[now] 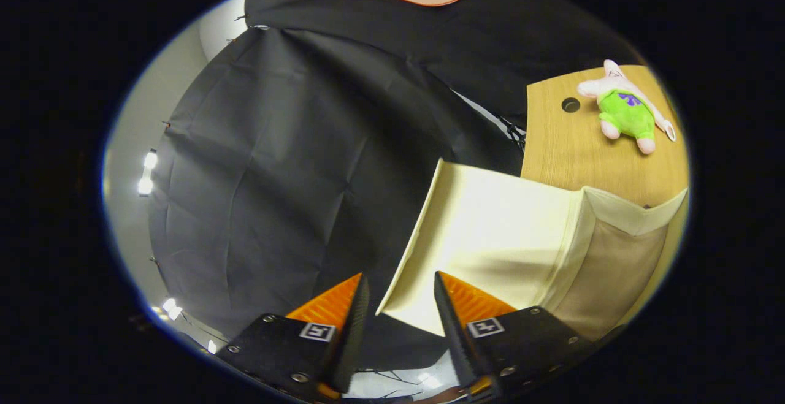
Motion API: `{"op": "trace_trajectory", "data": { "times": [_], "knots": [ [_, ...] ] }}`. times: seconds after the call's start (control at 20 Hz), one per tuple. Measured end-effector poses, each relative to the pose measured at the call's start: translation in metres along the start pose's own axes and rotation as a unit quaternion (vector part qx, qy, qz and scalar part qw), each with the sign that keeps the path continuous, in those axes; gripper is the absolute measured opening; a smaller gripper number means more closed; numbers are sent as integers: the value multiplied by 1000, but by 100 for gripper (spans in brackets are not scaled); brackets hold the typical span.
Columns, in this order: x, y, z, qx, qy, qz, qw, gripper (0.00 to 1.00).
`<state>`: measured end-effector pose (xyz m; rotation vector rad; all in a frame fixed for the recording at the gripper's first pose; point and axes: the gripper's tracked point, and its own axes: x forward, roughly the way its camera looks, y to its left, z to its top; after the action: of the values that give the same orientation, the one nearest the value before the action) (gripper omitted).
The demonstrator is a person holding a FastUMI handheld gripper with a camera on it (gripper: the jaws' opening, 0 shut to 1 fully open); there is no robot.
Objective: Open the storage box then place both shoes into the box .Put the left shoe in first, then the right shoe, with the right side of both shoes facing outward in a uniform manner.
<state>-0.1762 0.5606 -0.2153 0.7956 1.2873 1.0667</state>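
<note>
Gripper view looks at a wide sheet of black booth cloth (264, 177), which spreads from nine o'clock to twelve o'clock of the fingers. At about two o'clock, just ahead of them, sits the cream fabric storage box (607, 269), its flat cream lid flap (490, 232) raised and tilted, the flap's lower corner reaching down between the fingertips without touching either. Beyond the box, still at two o'clock, lies a light wooden tabletop (564, 152) with a round cable hole. On it rests a small pink plush toy in green shorts (625, 113). The gripper (402, 287) stands narrowly parted, holding nothing.
</note>
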Motion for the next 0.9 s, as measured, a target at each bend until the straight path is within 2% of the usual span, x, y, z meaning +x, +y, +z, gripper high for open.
{"op": "trace_trajectory", "data": {
  "times": [0.05,0.15,0.25,0.5,0.65,0.8,0.9],
  "knots": [
    [-2,-5,-3,-9,-2,-5,1000,80],
    [-18,-25,-2,-27,-10,-34,999,90],
    [-37,-50,5,-45,-30,-71,996,95],
    [-110,-138,7,-78,-68,-173,980,96],
    [-155,-199,-3,-61,-69,-233,968,96],
    [-200,-264,-21,-55,-70,-308,947,96],
    [-229,-308,-53,-27,-57,-350,935,96]
  ]
}}
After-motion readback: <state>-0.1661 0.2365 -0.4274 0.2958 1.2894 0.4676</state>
